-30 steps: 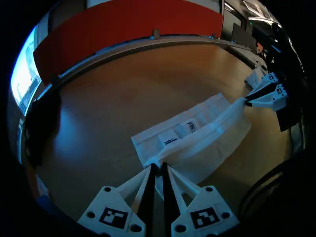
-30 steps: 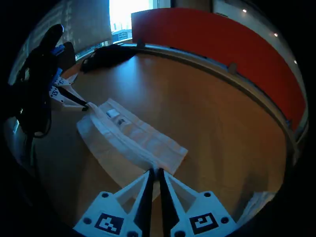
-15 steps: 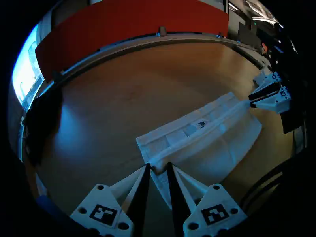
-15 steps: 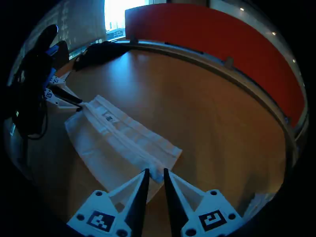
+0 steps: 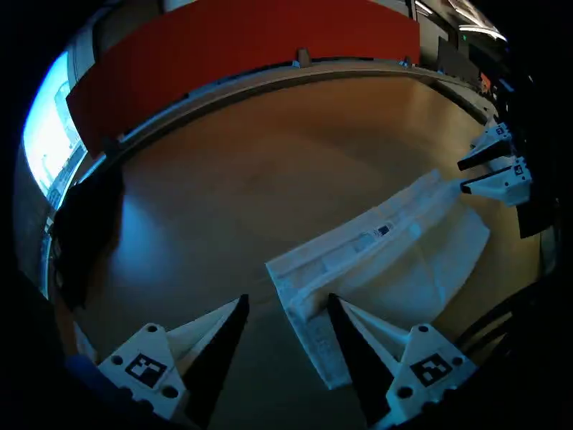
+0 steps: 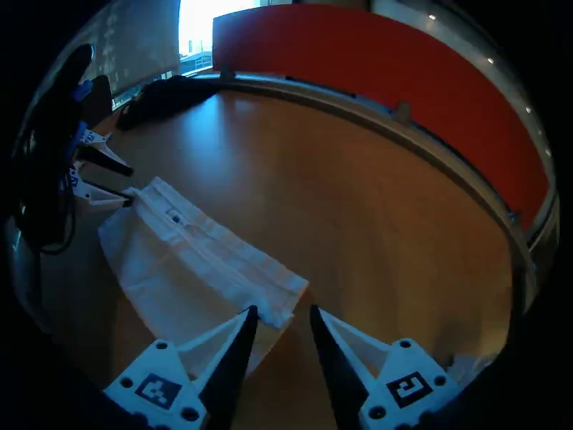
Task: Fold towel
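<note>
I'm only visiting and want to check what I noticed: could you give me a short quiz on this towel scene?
1. True or false: the left hand-held gripper is shut on the towel.
2. What does the towel lie on? A) a wooden table B) a carpet C) a sink
3. Fill in: the panel behind the table is ___ in colour.
Key: 1 false, its fingers stand apart; 2 A; 3 red.

One towel (image 5: 401,251); two grippers, left gripper (image 5: 286,297) and right gripper (image 6: 282,309); one table (image 5: 251,165); one red partition (image 5: 236,36).
</note>
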`<state>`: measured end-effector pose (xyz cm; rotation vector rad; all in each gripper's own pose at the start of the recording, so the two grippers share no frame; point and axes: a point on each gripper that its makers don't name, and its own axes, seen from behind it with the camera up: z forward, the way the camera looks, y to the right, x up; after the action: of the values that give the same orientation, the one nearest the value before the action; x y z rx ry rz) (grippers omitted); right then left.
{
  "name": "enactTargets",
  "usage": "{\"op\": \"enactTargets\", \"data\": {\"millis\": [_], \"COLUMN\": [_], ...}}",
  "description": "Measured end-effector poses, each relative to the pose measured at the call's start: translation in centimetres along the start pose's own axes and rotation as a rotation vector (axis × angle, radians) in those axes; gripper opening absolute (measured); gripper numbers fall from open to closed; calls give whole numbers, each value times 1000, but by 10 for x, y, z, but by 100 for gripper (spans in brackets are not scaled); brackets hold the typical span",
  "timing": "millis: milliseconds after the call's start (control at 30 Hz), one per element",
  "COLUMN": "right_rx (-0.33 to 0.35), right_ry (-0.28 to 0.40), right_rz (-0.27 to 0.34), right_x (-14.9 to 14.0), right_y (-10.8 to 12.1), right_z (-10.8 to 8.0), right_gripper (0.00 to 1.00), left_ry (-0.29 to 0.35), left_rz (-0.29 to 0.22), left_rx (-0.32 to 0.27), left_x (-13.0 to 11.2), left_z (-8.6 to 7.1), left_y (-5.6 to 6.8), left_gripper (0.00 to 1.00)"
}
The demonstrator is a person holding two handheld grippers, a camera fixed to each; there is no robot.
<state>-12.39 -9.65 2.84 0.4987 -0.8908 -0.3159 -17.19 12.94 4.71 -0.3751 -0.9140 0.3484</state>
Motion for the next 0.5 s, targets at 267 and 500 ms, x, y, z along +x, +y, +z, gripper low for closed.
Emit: {"op": "enactTargets", "data": {"millis": [267,500], "right_rx": [-17,-29], "right_ry": [15,25], "right_rz": [9,7], "right_x": [5,9], "right_y": [7,12], "right_z": [-1,-2], "right_gripper": [66,68], "left_ry": [21,30], "left_rz": [-24,-35], "left_rx": [30,49], "left_x": [7,8], "left_z": [-5,-9], "left_y": [-12,-18], "left_gripper": [93,93]}}
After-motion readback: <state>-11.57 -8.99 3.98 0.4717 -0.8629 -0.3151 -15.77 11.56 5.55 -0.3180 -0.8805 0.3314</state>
